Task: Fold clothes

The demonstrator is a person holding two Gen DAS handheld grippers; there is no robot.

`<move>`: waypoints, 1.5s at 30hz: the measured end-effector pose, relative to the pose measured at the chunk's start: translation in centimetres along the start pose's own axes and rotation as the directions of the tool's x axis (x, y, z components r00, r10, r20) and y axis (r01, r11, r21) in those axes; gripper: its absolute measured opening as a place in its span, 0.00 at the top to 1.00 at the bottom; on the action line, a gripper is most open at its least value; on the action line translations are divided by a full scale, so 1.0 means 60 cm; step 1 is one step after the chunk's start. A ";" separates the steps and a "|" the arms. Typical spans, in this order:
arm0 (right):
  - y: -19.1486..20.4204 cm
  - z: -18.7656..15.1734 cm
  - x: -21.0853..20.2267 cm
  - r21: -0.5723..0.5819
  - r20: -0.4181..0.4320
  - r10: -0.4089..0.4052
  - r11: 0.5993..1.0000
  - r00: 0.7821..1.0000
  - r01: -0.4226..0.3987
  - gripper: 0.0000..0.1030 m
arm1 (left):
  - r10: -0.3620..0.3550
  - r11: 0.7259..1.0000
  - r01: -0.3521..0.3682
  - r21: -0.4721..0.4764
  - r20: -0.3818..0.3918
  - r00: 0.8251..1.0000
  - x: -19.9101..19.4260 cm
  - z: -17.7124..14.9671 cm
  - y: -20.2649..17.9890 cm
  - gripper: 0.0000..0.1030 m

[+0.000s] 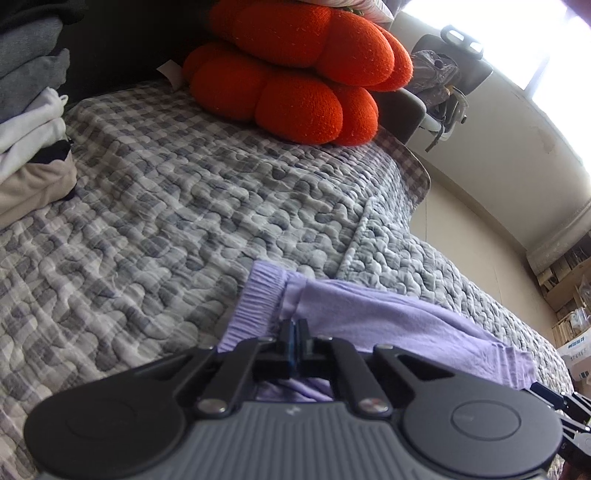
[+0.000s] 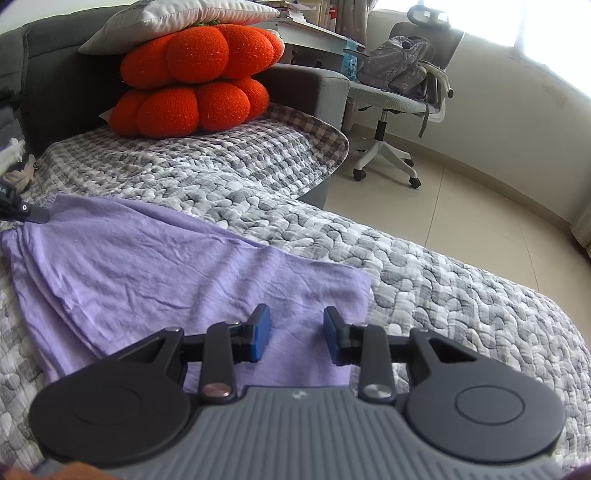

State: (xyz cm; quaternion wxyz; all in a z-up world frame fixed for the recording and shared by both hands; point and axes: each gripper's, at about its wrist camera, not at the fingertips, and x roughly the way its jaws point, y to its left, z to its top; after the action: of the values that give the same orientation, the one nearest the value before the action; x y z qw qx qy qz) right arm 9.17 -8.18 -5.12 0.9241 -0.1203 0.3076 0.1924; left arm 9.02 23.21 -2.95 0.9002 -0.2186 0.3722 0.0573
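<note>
A lilac garment lies spread flat on the grey checked quilt. Its ribbed band shows in the left wrist view. My left gripper is shut, its jaws pinching the lilac garment just beside that band. In the right wrist view the left gripper bites the garment's far left corner, where the cloth gathers. My right gripper hovers open low over the garment's near right part. Its blue pads stand apart with only flat cloth beneath them.
Two orange pumpkin cushions and a pale pillow are stacked at the quilt's far end. A pile of folded clothes sits at the left. An office chair with a backpack stands on the tiled floor to the right.
</note>
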 end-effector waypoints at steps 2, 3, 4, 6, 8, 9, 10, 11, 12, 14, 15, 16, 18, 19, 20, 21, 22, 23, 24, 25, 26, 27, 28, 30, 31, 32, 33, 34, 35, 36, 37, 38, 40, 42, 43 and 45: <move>0.000 0.000 0.000 0.000 0.000 0.000 1.000 1.000 0.000 0.68 | -0.005 1.000 0.005 0.002 0.001 1.000 -0.003 0.001 0.001 1.00; 0.001 0.000 0.001 0.000 -0.001 -0.001 1.000 1.000 0.001 0.67 | -0.007 1.000 0.007 0.001 0.002 1.000 -0.004 0.002 0.002 1.00; 0.001 0.000 0.001 -0.001 -0.001 -0.001 1.000 1.000 0.001 0.67 | -0.008 1.000 0.008 0.000 0.005 1.000 -0.006 0.003 0.003 1.00; 0.001 0.000 0.001 -0.001 -0.001 -0.001 1.000 1.000 0.001 0.67 | -0.004 1.000 0.004 -0.003 0.012 1.000 -0.010 0.005 0.006 1.00; 0.001 0.000 0.001 -0.001 -0.001 -0.001 1.000 1.000 0.001 0.67 | 0.004 1.000 -0.004 -0.005 0.016 1.000 -0.010 0.006 0.009 1.00; 0.001 0.000 0.001 -0.001 -0.001 -0.001 1.000 1.000 0.001 0.67 | 0.008 1.000 -0.008 -0.005 0.017 1.000 -0.011 0.007 0.010 1.00; 0.001 0.000 0.001 -0.001 -0.001 -0.001 1.000 1.000 0.001 0.67 | 0.011 1.000 -0.011 -0.007 0.018 1.000 -0.011 0.007 0.011 1.00; 0.001 0.000 0.002 0.000 -0.001 -0.001 1.000 1.000 0.001 0.67 | 0.014 1.000 -0.014 -0.008 0.019 1.000 -0.011 0.008 0.011 1.00; 0.002 0.000 0.002 -0.001 -0.001 -0.001 1.000 1.000 0.001 0.67 | 0.016 1.000 -0.015 -0.009 0.020 1.000 -0.011 0.008 0.012 1.00; 0.002 0.000 0.001 -0.001 -0.002 -0.001 1.000 1.000 0.001 0.67 | 0.016 1.000 -0.016 -0.013 0.020 1.000 -0.011 0.009 0.013 1.00; 0.002 0.000 0.001 0.000 -0.002 -0.001 1.000 1.000 0.001 0.67 | 0.018 1.000 -0.017 -0.015 0.020 1.000 -0.011 0.009 0.014 1.00; 0.002 0.000 0.002 0.000 -0.002 0.000 1.000 1.000 0.000 0.67 | 0.019 1.000 -0.018 -0.016 0.019 1.000 -0.011 0.009 0.015 1.00; 0.001 0.000 0.002 0.000 -0.003 0.000 1.000 1.000 0.000 0.67 | 0.033 0.999 -0.033 -0.015 0.024 0.999 -0.012 0.010 0.018 1.00; 0.001 0.000 0.002 0.000 -0.003 0.000 1.000 1.000 0.000 0.67 | 0.043 0.999 -0.043 -0.014 0.027 0.999 -0.014 0.010 0.019 1.00; 0.001 -0.001 0.002 -0.001 -0.003 0.000 1.000 1.000 0.000 0.67 | 0.046 0.999 -0.045 -0.019 0.029 0.999 -0.015 0.011 0.023 1.00; 0.001 -0.001 0.002 -0.001 -0.003 0.000 1.000 1.000 0.000 0.67 | 0.037 0.999 -0.037 -0.030 0.027 0.999 -0.016 0.012 0.027 1.00; 0.001 -0.001 0.002 -0.001 -0.003 0.000 1.000 1.000 0.000 0.67 | 0.027 0.999 -0.026 -0.036 0.026 0.999 -0.017 0.013 0.031 1.00; 0.001 -0.001 0.002 -0.002 -0.003 0.000 1.000 1.000 0.000 0.67 | 0.016 0.999 -0.015 -0.038 0.025 1.000 -0.018 0.013 0.031 1.00; 0.001 -0.001 0.002 -0.002 -0.003 0.000 1.000 1.000 0.000 0.67 | 0.005 0.999 -0.004 -0.038 0.025 1.000 -0.020 0.013 0.031 1.00; 0.001 -0.001 0.002 -0.002 -0.003 0.000 1.000 1.000 0.000 0.67 | -0.006 0.999 0.007 -0.039 0.026 1.000 -0.023 0.013 0.030 1.00; 0.002 -0.001 0.002 -0.003 -0.003 0.000 1.000 1.000 0.000 0.67 | -0.018 0.999 0.019 -0.040 0.028 0.999 -0.026 0.013 0.028 1.00; 0.002 -0.001 0.002 -0.003 -0.003 -0.001 1.000 1.000 0.001 0.67 | -0.028 0.999 0.029 -0.041 0.030 0.999 -0.028 0.013 0.027 1.00; 0.003 -0.001 0.002 -0.004 -0.003 -0.001 1.000 1.000 0.001 0.67 | -0.035 0.999 0.036 -0.040 0.030 0.999 -0.030 0.013 0.026 1.00; 0.004 0.000 0.002 -0.005 -0.004 -0.002 1.000 1.000 0.002 0.66 | -0.049 0.998 0.051 -0.038 0.032 0.998 -0.032 0.012 0.023 1.00; 0.004 0.000 0.003 -0.005 -0.004 -0.002 1.000 1.000 0.002 0.66 | -0.056 0.998 0.057 -0.036 0.032 0.998 -0.033 0.012 0.022 0.99; 0.004 0.000 0.003 -0.005 -0.004 -0.003 1.000 1.000 0.003 0.66 | -0.061 0.997 0.062 -0.034 0.031 0.998 -0.033 0.012 0.020 0.99; 0.005 0.000 0.004 -0.005 -0.005 -0.003 1.000 1.000 0.003 0.66 | -0.066 0.997 0.067 -0.031 0.031 0.997 -0.033 0.011 0.018 0.99; 0.005 0.000 0.004 -0.005 -0.005 -0.003 1.000 1.000 0.003 0.66 | -0.071 0.997 0.072 -0.028 0.031 0.997 -0.034 0.011 0.016 0.97; 0.006 0.000 0.004 -0.005 -0.004 -0.004 1.000 1.000 0.004 0.66 | -0.073 0.997 0.074 -0.025 0.030 0.997 -0.034 0.010 0.014 0.96; 0.007 0.000 0.004 -0.005 -0.004 -0.004 1.000 1.000 0.004 0.66 | -0.076 0.997 0.076 -0.022 0.030 0.997 -0.034 0.010 0.013 0.95; 0.007 0.000 0.003 -0.004 -0.002 -0.004 1.000 1.000 0.004 0.66 | -0.078 0.997 0.079 -0.019 0.030 0.996 -0.035 0.010 0.011 0.93; 0.008 0.001 0.001 -0.003 0.003 -0.003 1.000 1.000 0.003 0.66 | -0.081 0.997 0.081 -0.017 0.029 0.996 -0.035 0.009 0.010 0.93; 0.009 0.004 -0.003 0.000 0.013 0.000 1.000 1.000 0.000 0.66 | -0.087 0.996 0.087 -0.010 0.031 0.996 -0.037 0.008 0.006 0.92; 0.012 0.006 -0.008 0.002 0.028 0.002 1.000 1.000 -0.002 0.66 | -0.095 0.995 0.095 0.000 0.035 0.995 -0.039 0.007 0.000 0.92; 0.013 0.007 -0.011 0.003 0.035 0.005 1.000 0.999 -0.005 0.66 | -0.099 0.995 0.099 0.006 0.036 0.994 -0.040 0.006 -0.003 0.90; 0.017 0.009 -0.017 0.000 0.051 0.010 1.000 0.999 -0.010 0.66 | -0.104 0.994 0.103 0.023 0.034 0.994 -0.041 0.003 -0.013 0.88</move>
State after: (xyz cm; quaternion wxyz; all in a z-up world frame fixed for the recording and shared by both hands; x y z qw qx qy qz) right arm 8.29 -7.38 -4.17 0.9307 -0.1140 0.2845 0.1998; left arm 7.60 22.76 -0.85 0.9106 -0.2270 0.3452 0.0104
